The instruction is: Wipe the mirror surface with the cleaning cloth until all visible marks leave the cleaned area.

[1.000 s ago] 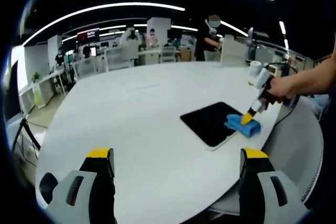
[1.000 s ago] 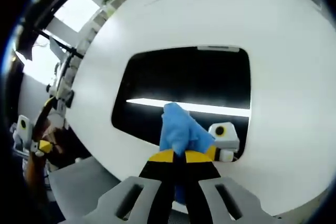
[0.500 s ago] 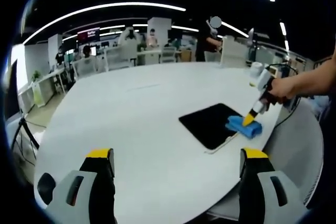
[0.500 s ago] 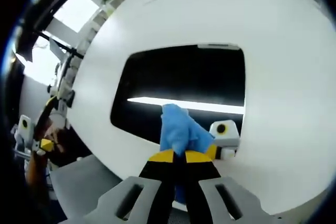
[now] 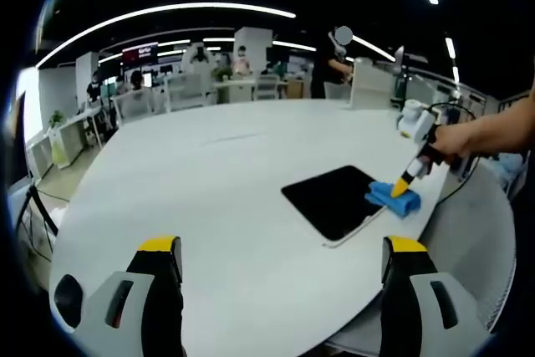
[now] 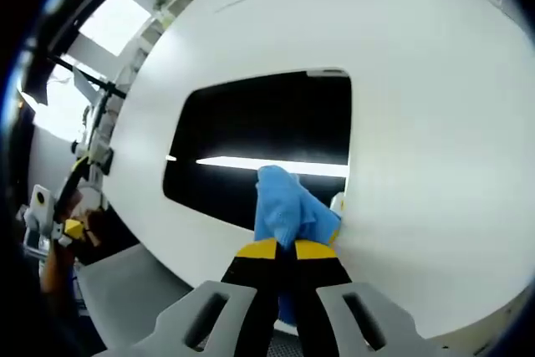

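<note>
Pinching the blue cleaning cloth (image 6: pixel 288 211) tight between its yellow-tipped fingers (image 6: pixel 261 250), the right gripper (image 6: pixel 284 250) presses the cloth down on the mirror (image 6: pixel 259 127). The mirror is a dark flat rectangle lying on the big white round worktop (image 6: pixel 418 81). The cloth sits at the mirror's near edge, close to one corner, and a bright strip of light shines across the dark glass just behind it. In the left gripper view, the left gripper (image 5: pixel 280 248) hangs over the near side of the worktop (image 5: pixel 209 190) with its fingers (image 5: pixel 159 248) spread wide and nothing between them. Far ahead of it lies the mirror (image 5: pixel 330 198) near the worktop's edge, with the cloth (image 5: pixel 393 198) on its far corner. A hand (image 5: pixel 456 140) holds the right gripper (image 5: pixel 405 183) there, tilted down onto the cloth.
</note>
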`<move>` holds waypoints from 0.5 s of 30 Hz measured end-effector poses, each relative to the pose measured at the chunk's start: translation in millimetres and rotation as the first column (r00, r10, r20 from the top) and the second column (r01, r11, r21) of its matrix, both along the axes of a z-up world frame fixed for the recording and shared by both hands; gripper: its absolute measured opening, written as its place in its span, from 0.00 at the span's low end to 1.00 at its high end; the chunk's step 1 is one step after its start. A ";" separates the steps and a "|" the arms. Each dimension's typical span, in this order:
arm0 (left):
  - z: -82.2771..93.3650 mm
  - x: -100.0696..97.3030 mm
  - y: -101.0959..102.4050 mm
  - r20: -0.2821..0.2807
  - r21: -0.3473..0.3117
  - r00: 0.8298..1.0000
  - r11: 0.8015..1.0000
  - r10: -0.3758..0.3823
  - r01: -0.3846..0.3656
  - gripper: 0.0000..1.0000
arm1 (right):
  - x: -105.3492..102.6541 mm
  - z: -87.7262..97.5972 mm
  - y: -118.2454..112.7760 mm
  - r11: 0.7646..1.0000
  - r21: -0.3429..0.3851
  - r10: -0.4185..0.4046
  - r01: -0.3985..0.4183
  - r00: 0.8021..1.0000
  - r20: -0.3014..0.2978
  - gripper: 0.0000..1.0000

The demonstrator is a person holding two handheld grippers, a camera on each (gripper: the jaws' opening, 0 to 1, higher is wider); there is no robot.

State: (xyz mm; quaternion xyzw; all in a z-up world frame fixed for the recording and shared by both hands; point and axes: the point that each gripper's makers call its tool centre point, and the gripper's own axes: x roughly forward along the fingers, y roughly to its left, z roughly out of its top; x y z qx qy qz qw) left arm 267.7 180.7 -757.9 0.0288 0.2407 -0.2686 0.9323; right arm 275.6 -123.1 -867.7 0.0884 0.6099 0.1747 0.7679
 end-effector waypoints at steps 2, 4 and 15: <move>0.1 -0.1 0.8 0.000 0.000 1.000 1.000 0.002 -0.002 0.99 | 0.1 0.4 -4.1 1.000 -0.006 -0.004 0.004 1.000 0.001 0.00; -0.1 0.0 1.9 -0.002 -0.001 1.000 1.000 0.005 -0.005 0.99 | 0.8 -0.2 -7.4 1.000 -0.010 -0.004 0.004 1.000 0.001 0.00; 0.5 0.1 5.0 0.000 -0.008 1.000 1.000 0.008 -0.008 1.00 | 7.7 -4.0 -26.4 0.999 -0.032 -0.016 0.016 1.000 0.003 0.00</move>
